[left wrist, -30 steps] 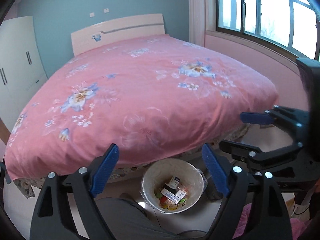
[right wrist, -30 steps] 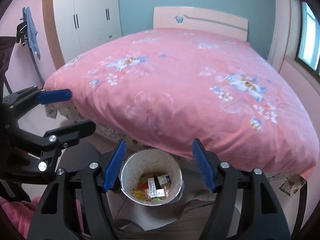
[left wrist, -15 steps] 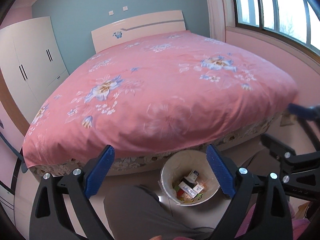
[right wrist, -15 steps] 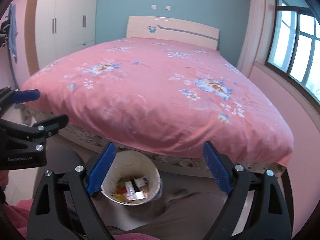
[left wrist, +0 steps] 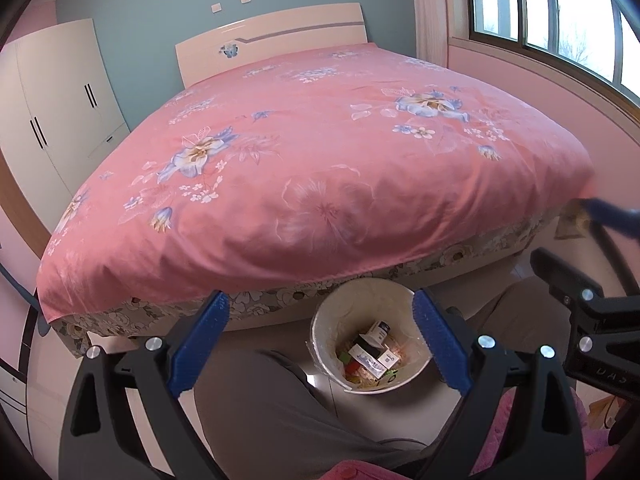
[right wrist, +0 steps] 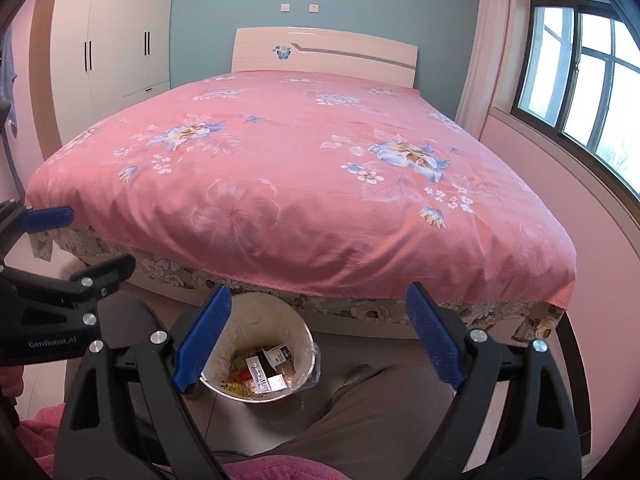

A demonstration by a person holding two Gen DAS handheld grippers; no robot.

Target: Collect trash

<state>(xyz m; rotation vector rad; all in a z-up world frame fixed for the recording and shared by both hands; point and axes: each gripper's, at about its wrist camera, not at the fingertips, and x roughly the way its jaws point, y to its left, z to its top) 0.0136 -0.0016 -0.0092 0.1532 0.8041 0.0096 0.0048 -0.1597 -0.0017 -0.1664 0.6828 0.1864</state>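
left gripper (left wrist: 320, 344) w/ jaws spread wide, nothing between them; right gripper (right wrist: 318, 338) same, spread and empty. both held above the floor at the foot of the bed (left wrist: 320, 152), which has a pink floral cover. white trash bin (left wrist: 324, 330) w/ plastic liner stands on the floor just beside the bed edge, between the person's grey-trousered legs (left wrist: 256, 404). inside: small boxes, wrappers, packets (right wrist: 266, 366) piled at the bottom. white wardrobe (right wrist: 116, 40) left of the bed, window (right wrist: 580, 76) to the right.
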